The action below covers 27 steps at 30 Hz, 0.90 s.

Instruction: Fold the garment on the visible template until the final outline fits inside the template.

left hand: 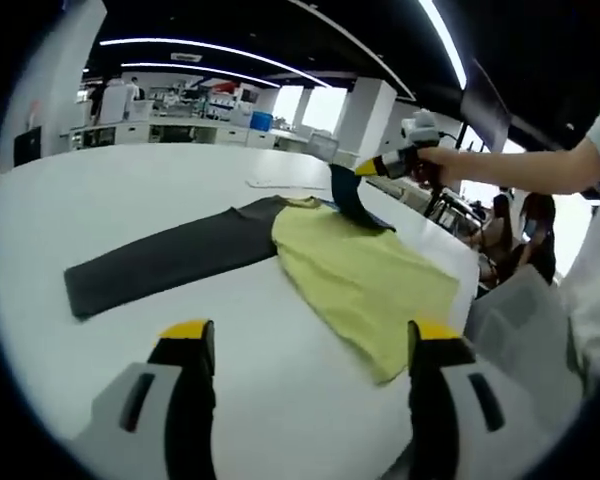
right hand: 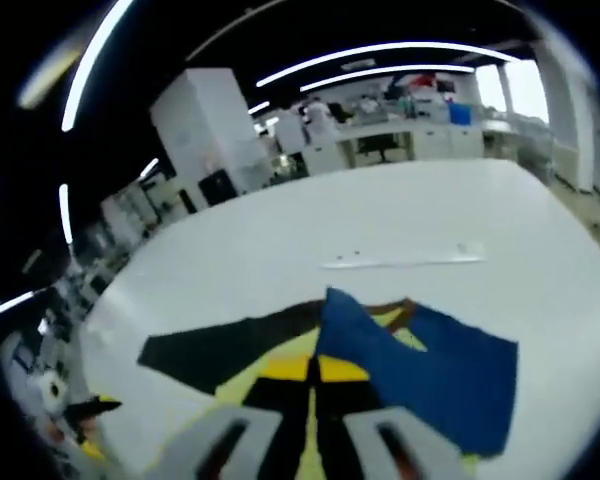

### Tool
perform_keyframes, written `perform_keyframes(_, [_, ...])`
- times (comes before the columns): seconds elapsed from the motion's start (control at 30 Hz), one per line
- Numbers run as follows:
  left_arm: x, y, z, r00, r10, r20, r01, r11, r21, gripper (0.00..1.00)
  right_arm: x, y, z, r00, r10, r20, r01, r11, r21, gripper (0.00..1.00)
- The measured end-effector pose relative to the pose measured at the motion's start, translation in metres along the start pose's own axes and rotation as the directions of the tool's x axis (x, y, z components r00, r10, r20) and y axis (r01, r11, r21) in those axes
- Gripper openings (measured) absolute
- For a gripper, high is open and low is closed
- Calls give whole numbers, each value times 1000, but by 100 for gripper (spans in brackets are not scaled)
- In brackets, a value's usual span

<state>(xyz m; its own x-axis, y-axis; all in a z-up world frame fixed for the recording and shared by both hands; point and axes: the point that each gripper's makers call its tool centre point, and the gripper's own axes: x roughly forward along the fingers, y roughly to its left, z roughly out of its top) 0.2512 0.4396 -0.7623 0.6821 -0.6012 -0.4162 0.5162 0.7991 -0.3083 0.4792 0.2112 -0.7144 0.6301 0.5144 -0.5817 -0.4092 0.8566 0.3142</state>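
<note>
Right hand-held gripper (right hand: 315, 372) pinching garment (left hand: 365, 275); left hand-held gripper (left hand: 305, 335) spread, empty.

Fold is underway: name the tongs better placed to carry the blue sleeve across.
Right. The right tongs are shut on the blue sleeve, lifted off the yellow-green shirt; the left tongs are open, away from it.

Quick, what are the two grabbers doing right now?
Left gripper: open, holding nothing, above the white table.
Right gripper: shut on the blue cloth, lifting it over the yellow garment.
</note>
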Motion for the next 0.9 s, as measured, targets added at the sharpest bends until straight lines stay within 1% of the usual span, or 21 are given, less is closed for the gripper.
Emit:
perform_keyframes(0.07, [2, 0, -1, 1000, -8, 4, 8, 1000, -12, 76, 6, 15, -3, 1000, 17, -5, -17, 1000, -9, 0])
perform_keyframes(0.2, [5, -3, -6, 1000, -12, -4, 12, 1000, -21, 76, 23, 34, -4, 999, 51, -17, -51, 999, -13, 0])
perform_keyframes(0.37, [6, -3, -12, 1000, -13, -9, 13, 999, -33, 76, 38, 53, -16, 996, 80, -38, -80, 997, -10, 0])
perform_keyframes(0.47, [5, -4, -14, 1000, -9, -12, 9, 999, -42, 76, 50, 57, -24, 994, 92, -54, -92, 996, -1, 0])
perform_keyframes(0.53, [4, -3, -15, 1000, -7, -15, 6, 999, -44, 76, 55, 61, -33, 993, 92, -73, -93, 996, -8, 0])
perform_keyframes(0.67, [4, -2, -19, 1000, -1, -16, 0, 998, -58, 76, 71, 56, -50, 991, 81, -108, -81, 997, 8, 0])
perform_keyframes(0.73, [5, 0, -22, 1000, 3, -17, -4, 998, -69, 76, 77, 56, -55, 989, 82, -119, -80, 997, 23, 0])
perform_keyframes(0.9, [7, 3, -25, 1000, 11, -23, -13, 997, -81, 76, 90, 57, -67, 984, 84, -155, -82, 996, 19, 0])
